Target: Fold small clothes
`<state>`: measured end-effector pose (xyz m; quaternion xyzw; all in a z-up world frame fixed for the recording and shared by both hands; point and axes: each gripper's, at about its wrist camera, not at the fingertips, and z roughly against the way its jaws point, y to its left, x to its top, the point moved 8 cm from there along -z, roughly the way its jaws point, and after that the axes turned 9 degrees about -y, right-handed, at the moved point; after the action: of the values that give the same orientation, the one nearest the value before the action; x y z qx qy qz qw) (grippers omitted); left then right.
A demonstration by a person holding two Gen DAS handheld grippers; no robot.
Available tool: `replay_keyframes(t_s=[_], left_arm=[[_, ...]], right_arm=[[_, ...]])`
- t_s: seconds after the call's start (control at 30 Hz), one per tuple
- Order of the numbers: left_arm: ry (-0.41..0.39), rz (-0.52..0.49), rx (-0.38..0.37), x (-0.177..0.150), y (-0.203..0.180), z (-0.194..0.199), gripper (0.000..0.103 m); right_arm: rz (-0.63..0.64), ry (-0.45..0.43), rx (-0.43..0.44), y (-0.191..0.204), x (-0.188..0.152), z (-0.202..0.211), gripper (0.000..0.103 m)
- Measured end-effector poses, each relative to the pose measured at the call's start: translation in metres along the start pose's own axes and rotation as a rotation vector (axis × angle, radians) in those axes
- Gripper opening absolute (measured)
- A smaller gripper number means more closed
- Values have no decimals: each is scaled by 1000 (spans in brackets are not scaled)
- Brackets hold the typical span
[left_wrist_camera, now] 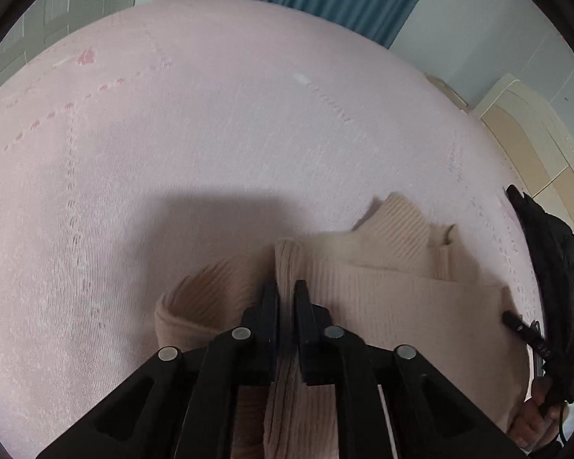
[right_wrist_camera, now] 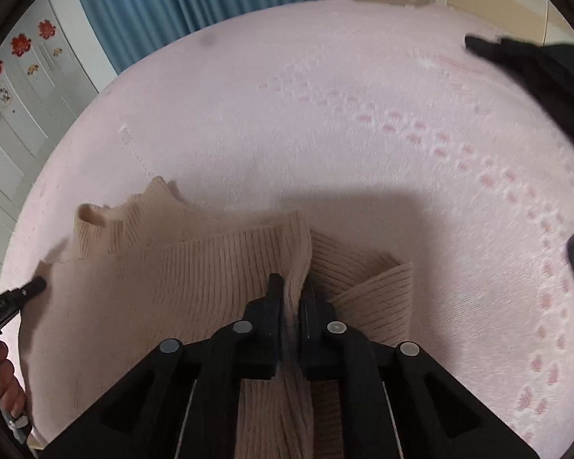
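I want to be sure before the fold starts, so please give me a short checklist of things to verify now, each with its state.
1. Left gripper shut on a fold of the beige ribbed sweater: ok.
2. Right gripper shut on a raised ridge of the sweater: ok.
3. Pink bedsheet ahead of the sweater free for the fold: ok.
4. Black garment at the far right of the bed apart from the sweater: ok.
5. Collar lying flat: not ok, it stands up.
6. Each gripper holds only one layer: cannot tell.
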<state>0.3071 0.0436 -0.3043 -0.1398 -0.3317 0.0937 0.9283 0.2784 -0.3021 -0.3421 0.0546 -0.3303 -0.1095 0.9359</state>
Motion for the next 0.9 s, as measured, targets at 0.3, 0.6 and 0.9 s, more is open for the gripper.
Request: replay_keyframes(t_s=[0.3, 0.6, 0.9], left_arm=[[-94, -28, -69, -1, 9, 39, 63], [-132, -31, -67, 0, 41, 60, 71], [-81, 161, -132, -30, 82, 67, 71]], right_arm=[[136, -71, 115, 84, 2, 44, 37], [181, 27, 87, 137, -35, -2, 38], [173, 86, -19, 146, -13, -39, 41]])
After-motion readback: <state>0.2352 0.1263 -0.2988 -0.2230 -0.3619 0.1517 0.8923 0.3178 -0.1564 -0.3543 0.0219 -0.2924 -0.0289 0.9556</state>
